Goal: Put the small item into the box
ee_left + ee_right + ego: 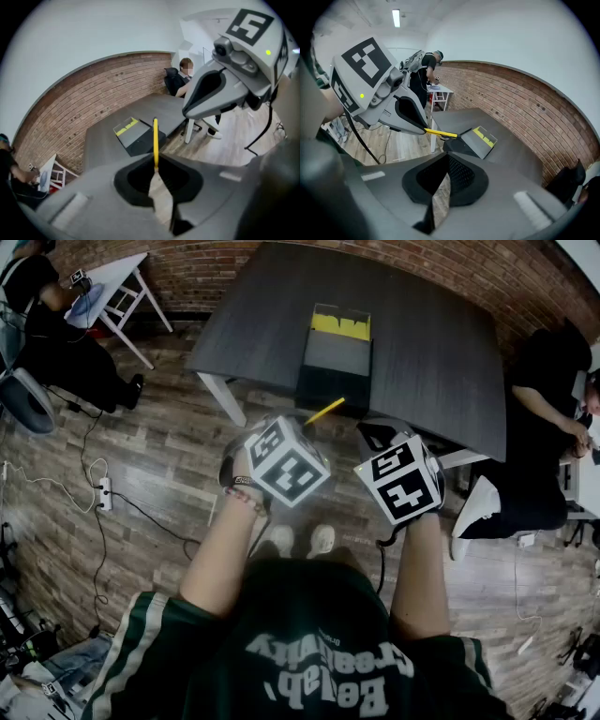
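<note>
While the thin yellow stick (155, 140) is pinched at its base in my left tongs (156, 169), nothing is in the box (337, 352) yet. It stands open on the dark tabletop (431, 334), just ahead of the stick's tip. Pickup looks done; carry and release remain. Right tongs (443, 176) are closed and empty. The right gripper view shows the stick side-on, with its tip near the box's front. The left gripper view only shows it foreshortened.

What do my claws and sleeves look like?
The left claw and right claw are grey with black hollows, each topped by a cube of black-and-white square markers and a green light. Short dark green sleeves have pale stripes; a bracelet circles the left wrist.
</note>
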Demonstrator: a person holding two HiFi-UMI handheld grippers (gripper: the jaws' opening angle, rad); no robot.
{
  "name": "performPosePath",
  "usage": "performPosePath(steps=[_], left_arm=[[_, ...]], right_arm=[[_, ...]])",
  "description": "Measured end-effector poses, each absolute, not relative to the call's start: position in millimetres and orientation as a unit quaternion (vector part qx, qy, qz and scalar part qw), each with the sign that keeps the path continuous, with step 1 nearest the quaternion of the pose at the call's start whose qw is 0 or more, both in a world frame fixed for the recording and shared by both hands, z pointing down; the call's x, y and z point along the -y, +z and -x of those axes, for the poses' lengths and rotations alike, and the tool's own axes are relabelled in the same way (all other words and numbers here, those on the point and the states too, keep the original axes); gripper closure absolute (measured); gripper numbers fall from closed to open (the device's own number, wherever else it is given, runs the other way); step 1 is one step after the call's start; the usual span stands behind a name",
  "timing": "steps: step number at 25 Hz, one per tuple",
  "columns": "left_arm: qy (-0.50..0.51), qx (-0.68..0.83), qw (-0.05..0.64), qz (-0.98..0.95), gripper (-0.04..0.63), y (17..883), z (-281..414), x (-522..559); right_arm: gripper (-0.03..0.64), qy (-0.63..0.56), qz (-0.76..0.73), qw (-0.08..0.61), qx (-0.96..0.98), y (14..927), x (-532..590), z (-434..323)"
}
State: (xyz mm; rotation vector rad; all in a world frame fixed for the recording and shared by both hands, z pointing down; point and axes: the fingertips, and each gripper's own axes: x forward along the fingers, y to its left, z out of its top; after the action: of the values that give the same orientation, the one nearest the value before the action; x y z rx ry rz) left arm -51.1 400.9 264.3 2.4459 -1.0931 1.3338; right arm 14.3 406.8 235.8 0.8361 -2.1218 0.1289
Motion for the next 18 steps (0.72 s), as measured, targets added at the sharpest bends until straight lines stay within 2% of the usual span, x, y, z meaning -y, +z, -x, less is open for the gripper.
performPosePath(steps=[18], left_arm=[[0.445, 0.365, 0.073, -0.815, 0.568, 267.2, 60.9, -395.8]], right_arm=[[0.611, 0.046, -0.328, 0.413, 0.848, 238.8, -401.2, -1.5]])
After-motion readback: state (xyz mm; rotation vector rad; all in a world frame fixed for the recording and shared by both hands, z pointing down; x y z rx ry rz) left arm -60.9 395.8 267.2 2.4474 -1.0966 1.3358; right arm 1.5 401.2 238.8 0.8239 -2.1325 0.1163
